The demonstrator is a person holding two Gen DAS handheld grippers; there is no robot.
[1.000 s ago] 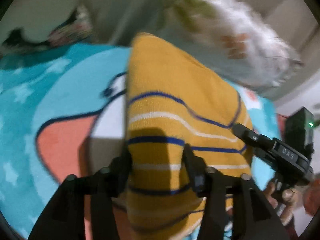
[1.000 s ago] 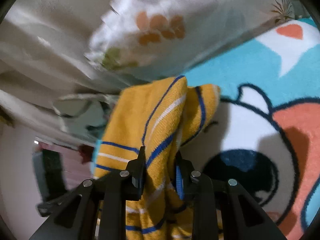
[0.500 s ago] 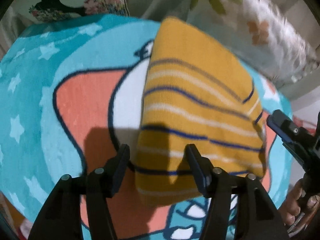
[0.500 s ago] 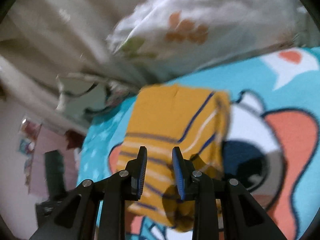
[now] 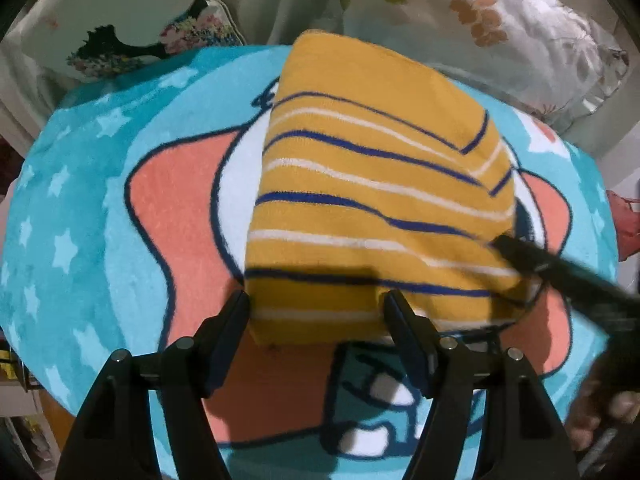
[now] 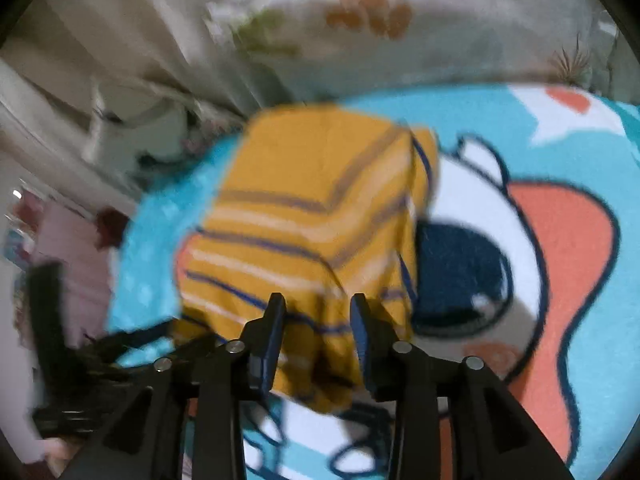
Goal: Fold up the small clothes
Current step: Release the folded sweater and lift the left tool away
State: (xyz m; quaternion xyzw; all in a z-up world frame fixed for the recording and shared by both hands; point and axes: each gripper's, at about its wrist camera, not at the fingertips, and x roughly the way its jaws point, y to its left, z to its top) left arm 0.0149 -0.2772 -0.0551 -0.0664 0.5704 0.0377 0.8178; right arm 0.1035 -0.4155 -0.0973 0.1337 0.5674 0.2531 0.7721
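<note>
while the cartoon blanket (image 5: pixel 100 208) spreads teal, coral and white under everything, with floral pillows (image 5: pixel 520 32) heaped along its far edge, i work over its middle. on it lies the yellow striped garment (image 5: pixel 372 184), folded into a compact block with its blue and white stripes running left to right; its near hem sits just ahead of my tools.

my left gripper (image 5: pixel 316 312) is letting go: its jaws are opening and stand clear either side of the near left corner, the cloth between them but not pinched. my right gripper (image 6: pixel 318 320) hovers at the near right corner, its jaws also opening; that view is blurred, yet i see a gap between each pad and the cloth, so i judge it released too.

to do this release well, i think i should spread both pairs of jaws fully before pulling back, so no pad drags the top layer and undoes the fold. i would then draw away toward the near side, low and straight, and press any lifted edge flat, since the right side looks slightly bunched.
</note>
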